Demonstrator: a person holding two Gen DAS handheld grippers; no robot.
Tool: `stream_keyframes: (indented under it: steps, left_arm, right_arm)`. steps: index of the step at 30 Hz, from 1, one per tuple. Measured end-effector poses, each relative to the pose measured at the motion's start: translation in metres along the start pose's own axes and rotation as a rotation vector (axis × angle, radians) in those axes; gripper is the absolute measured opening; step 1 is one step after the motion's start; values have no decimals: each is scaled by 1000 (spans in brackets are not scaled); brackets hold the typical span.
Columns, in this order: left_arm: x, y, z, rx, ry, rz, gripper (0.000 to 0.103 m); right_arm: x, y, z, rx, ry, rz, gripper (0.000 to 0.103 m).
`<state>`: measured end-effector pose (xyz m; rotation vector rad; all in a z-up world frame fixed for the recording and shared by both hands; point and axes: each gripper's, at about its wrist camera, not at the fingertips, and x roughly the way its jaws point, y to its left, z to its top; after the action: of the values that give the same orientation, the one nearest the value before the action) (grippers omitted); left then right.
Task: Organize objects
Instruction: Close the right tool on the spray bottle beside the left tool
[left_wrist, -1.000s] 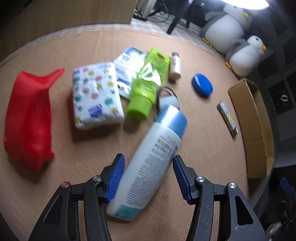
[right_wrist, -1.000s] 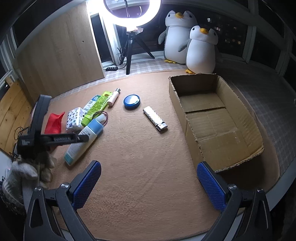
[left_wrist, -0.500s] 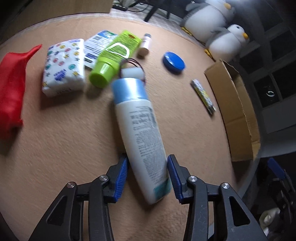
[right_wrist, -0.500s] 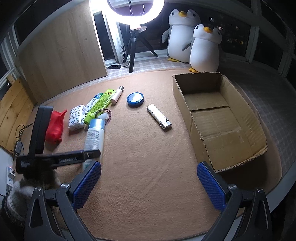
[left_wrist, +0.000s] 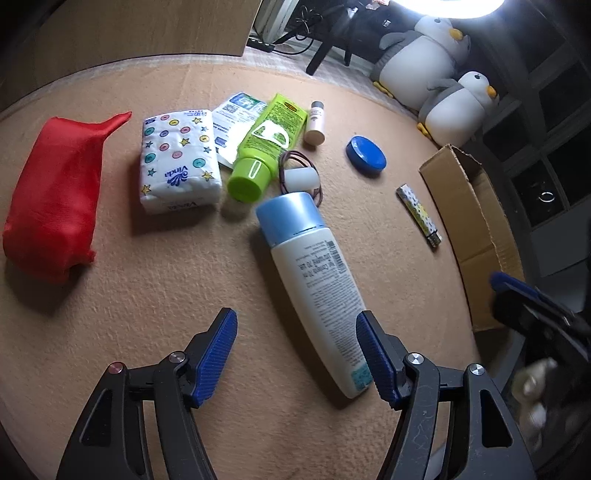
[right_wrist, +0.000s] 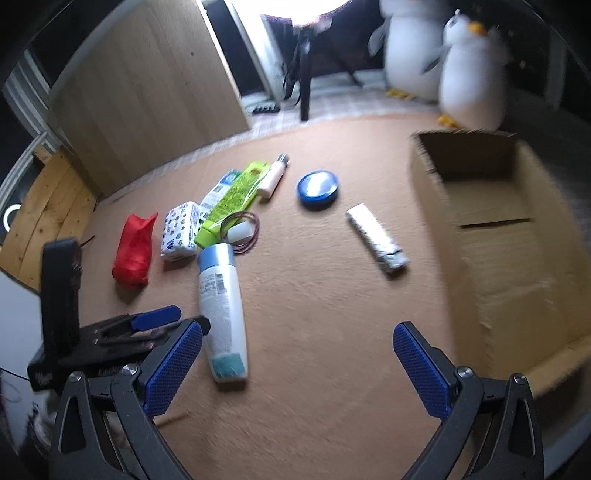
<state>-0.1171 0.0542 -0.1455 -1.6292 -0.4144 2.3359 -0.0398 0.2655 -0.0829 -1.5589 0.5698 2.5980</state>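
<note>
A white bottle with a light blue cap lies on the tan carpet, also in the right wrist view. My left gripper is open; the bottle's base lies by its right finger, outside the jaws. My right gripper is open and empty above bare carpet, right of the bottle. The open cardboard box is at the right. A red pouch, tissue pack, green tube, blue lid and patterned lighter lie around.
A small white bottle, a white sachet, a white cap with hair ties lie near the tube. Two plush penguins and a light stand stand beyond the carpet. A wooden panel stands at the back left.
My left gripper opened and let go of the bottle, which now lies to its right. My right gripper moved left and lower, toward the bottle.
</note>
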Motion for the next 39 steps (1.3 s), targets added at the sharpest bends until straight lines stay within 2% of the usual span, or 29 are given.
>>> stream_keyframes:
  steps: [5,13,19,22,24,26,31,39]
  left_arm:
    - [6,2,1,-9,-1,-20,70]
    - [17,-1,-1,-47,2,-63,70]
    - [20,-1,0,-77,-3,-103,69]
    - [21,-2,-1,-85,3,-132,62]
    - [23,-3,-2,-95,6,-146,60]
    - [24,-5,-2,-97,11,-162,50]
    - [28,-13,-4,-92,15,-162,46]
    - [24,-28,-7,-75,0,-165,46]
  right_arm:
    - [41,5,21,-18,88,78,102]
    - [76,29,36,-112,160,112,101]
    - [98,39,37,-149,237,155,83]
    - [107,40,35,-143,279,185,70]
    - [109,42,33,-150,290,194,68]
    - [110,45,33,-166,297,200,65]
    - [112,50,29,-182,332,236,43]
    - [103,41,24,-151,303,239,43]
